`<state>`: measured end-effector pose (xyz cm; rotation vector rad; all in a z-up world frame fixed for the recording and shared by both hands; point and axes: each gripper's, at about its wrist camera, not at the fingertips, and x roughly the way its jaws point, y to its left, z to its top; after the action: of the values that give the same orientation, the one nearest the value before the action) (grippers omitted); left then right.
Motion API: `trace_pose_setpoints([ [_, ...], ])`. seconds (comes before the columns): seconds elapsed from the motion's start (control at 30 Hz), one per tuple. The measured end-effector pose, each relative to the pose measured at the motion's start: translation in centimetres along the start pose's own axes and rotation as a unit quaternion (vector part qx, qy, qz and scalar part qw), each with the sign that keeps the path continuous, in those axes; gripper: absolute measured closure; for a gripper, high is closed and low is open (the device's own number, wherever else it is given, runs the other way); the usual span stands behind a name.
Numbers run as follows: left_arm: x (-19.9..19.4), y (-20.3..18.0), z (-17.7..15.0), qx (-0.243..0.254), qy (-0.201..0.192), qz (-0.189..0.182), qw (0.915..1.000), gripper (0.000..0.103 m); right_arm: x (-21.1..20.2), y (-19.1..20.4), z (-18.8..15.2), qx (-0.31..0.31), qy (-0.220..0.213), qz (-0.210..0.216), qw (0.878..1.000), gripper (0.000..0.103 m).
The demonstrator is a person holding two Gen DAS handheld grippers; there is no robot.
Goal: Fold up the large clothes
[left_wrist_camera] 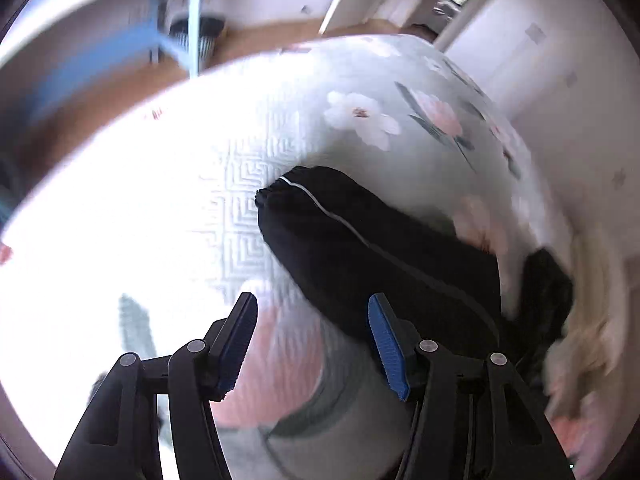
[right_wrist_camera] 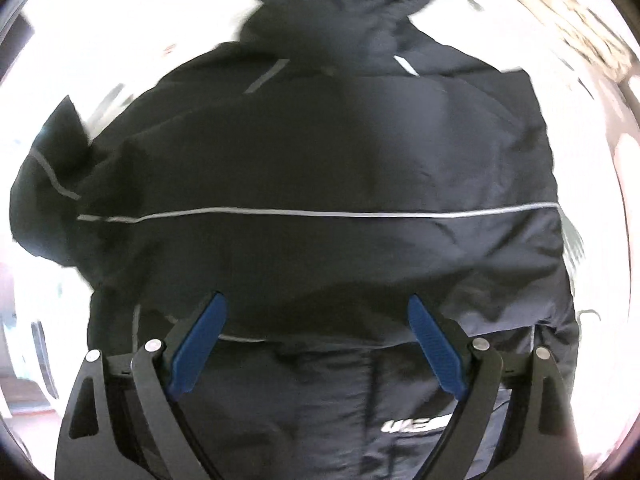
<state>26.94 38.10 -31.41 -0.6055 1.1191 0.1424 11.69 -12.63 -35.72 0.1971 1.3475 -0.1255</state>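
My L gripper [left_wrist_camera: 312, 312]: jaws wide open, nothing between, over the bed [left_wrist_camera: 248, 184]. Jacket [left_wrist_camera: 360, 248] sleeve w/ elastic cuff runs centre to lower right of L view. R gripper [right_wrist_camera: 318, 312]: jaws open too, right over jacket [right_wrist_camera: 320, 160], which fills most of R view, hood at top centre.
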Motion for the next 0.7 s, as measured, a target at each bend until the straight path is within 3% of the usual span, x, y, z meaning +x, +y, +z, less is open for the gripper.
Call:
trace_pose_setpoints([
  [0.03,0.9,0.6,0.8,-0.014,-0.003,0.001,0.9999,0.044,0.0,1.2,-0.8,-0.011,0.0,-0.005,1.0,0.01],
  [0.1,3.3,1.1,2.2,-0.01,-0.011,0.045,0.9989,0.044,0.4,3.4,-0.9,-0.03,0.002,-0.012,0.999,0.01],
  [0.13,4.7,1.3,2.9,-0.009,0.003,0.041,0.9991,0.044,1.1,4.3,-0.2,-0.033,0.004,-0.015,0.999,0.01],
  [0.17,5.6,1.6,3.3,-0.015,0.015,0.026,0.9994,0.044,1.3,4.6,0.0,-0.036,0.008,-0.019,0.999,0.01],
  [0.2,7.4,2.1,3.8,-0.037,0.038,-0.011,0.9985,0.044,1.6,4.4,0.5,-0.036,0.011,-0.02,0.999,0.01],
  [0.3,10.6,3.3,4.3,-0.103,0.069,-0.08,0.989,0.044,2.0,3.6,0.5,-0.031,0.021,-0.022,0.999,0.01],
  [0.47,13.1,3.4,4.5,-0.126,0.069,-0.112,0.9833,0.046,3.8,5.1,0.9,-0.028,0.045,-0.021,0.998,0.01],
  [0.5,12.8,3.4,5.0,-0.122,0.064,-0.109,0.9844,0.059,4.0,5.4,1.0,-0.032,0.046,-0.017,0.998,0.01],
  [0.6,12.5,2.7,5.4,-0.104,0.049,-0.103,0.988,0.083,3.8,6.5,1.1,-0.045,0.04,-0.017,0.998,0.01],
  [0.7,9.8,2.1,5.9,-0.076,0.003,-0.065,0.995,0.086,3.5,7.7,1.8,-0.049,0.032,-0.009,0.998,0.01],
])
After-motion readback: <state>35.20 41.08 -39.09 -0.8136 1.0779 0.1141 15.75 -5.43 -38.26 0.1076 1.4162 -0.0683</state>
